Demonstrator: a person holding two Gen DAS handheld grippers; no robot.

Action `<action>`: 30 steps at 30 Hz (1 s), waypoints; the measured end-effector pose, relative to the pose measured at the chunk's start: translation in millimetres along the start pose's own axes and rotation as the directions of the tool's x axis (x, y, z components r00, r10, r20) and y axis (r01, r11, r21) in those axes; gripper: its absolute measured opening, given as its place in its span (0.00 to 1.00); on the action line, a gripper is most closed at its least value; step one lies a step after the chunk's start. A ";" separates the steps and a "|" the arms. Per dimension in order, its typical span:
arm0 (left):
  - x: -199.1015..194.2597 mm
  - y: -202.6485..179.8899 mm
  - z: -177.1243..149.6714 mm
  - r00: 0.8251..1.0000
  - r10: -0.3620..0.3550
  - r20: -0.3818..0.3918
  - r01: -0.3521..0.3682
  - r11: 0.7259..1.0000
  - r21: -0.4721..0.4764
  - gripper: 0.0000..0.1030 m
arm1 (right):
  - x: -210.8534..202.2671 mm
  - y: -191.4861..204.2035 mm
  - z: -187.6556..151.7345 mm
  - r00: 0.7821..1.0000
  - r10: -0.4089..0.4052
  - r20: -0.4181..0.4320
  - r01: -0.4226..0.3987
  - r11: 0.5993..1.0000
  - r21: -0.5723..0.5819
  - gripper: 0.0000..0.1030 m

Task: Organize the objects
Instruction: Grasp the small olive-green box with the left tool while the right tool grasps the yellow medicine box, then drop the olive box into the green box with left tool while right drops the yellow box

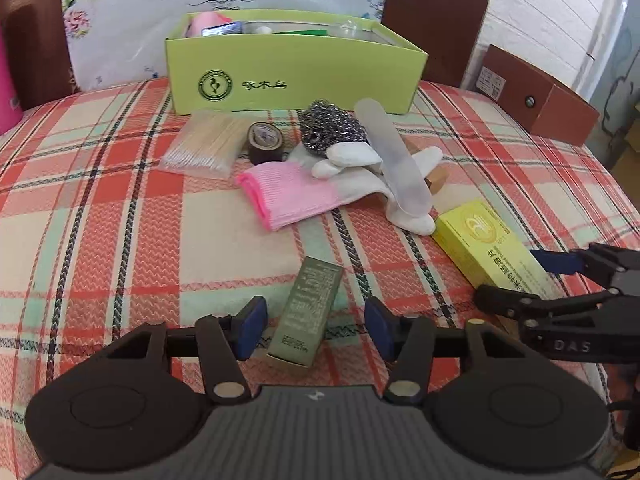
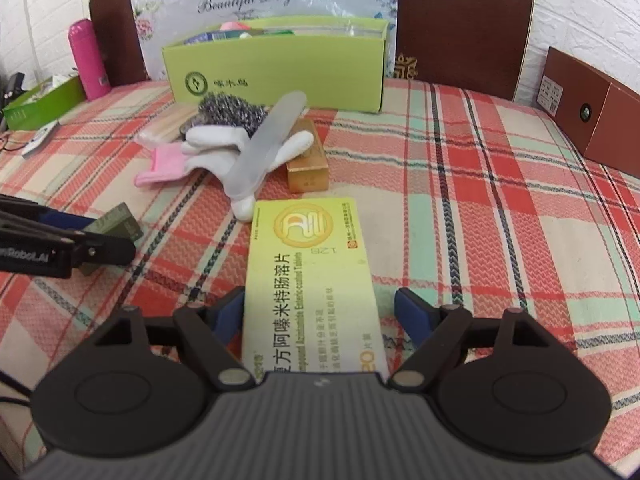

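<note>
A small olive box (image 1: 310, 312) lies on the plaid cloth between the pads of my left gripper (image 1: 315, 326), with a gap on each side, so the gripper is open. A yellow medicine box (image 2: 312, 272) lies flat between the fingers of my right gripper (image 2: 322, 316); the right pad stands clear of it, so this gripper is open too. Farther back lie a pink-and-white glove (image 1: 304, 194), a frosted plastic strip (image 1: 396, 160), a steel scourer (image 1: 332, 130), a dark tape roll (image 1: 265, 142), a pack of cotton swabs (image 1: 204, 144) and a gold box (image 2: 308, 160). Behind them stands the lime-green storage box (image 1: 296, 76), holding several items.
A brown carton (image 1: 540, 100) lies at the back right. A pink bottle (image 2: 86, 60) and a green tray (image 2: 40, 104) stand at the far left. Dark brown chair backs (image 2: 464, 24) rise behind the table. The two grippers sit close side by side.
</note>
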State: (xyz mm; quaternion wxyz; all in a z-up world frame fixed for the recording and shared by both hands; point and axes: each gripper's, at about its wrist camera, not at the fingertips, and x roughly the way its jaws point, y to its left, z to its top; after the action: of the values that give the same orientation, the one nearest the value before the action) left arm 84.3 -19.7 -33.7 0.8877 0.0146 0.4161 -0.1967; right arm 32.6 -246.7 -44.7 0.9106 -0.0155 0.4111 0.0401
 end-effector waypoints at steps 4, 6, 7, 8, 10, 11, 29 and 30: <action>-0.6 3.1 0.0 1.000 -0.004 -0.006 0.004 1.000 -0.011 0.33 | -2.2 6.9 3.2 1.000 -0.013 0.009 0.012 1.000 0.025 0.64; -1.0 3.0 0.5 1.000 -0.001 -0.005 0.001 1.000 -0.020 0.33 | -2.5 11.0 2.6 1.000 -0.016 0.009 0.016 1.000 0.016 0.64; -0.8 2.5 0.4 1.000 0.002 -0.004 -0.002 1.000 -0.020 0.33 | -3.2 12.6 1.8 1.000 -0.017 0.010 0.017 1.000 0.013 0.64; -0.4 1.8 0.2 1.000 0.004 -0.004 -0.004 1.000 -0.017 0.33 | -3.8 14.0 1.3 1.000 -0.020 0.009 0.020 1.000 0.009 0.64; -0.6 0.5 -0.2 1.000 0.010 -0.004 -0.010 1.000 -0.013 0.31 | -5.5 15.1 0.9 1.000 -0.025 0.011 0.025 1.000 0.009 0.64; -1.1 0.1 -0.2 1.000 0.013 -0.005 -0.013 1.000 -0.012 0.24 | -6.7 15.3 0.9 1.000 -0.026 0.013 0.026 1.000 0.009 0.64; -62.5 -13.1 61.7 0.979 -0.033 0.204 0.022 0.998 0.056 0.23 | -71.6 -1.4 48.6 0.963 -0.038 0.269 0.033 0.999 0.021 0.64; -65.1 -13.8 70.3 0.974 -0.032 0.222 0.019 0.998 0.061 0.23 | -72.8 -2.6 55.3 0.959 -0.033 0.281 0.029 0.999 0.019 0.64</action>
State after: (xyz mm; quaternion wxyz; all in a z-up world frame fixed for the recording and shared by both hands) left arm 93.4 -23.8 62.6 0.9254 0.0130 0.3079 -0.2204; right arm 26.3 -250.3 46.5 0.9604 -0.0096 0.2775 0.0245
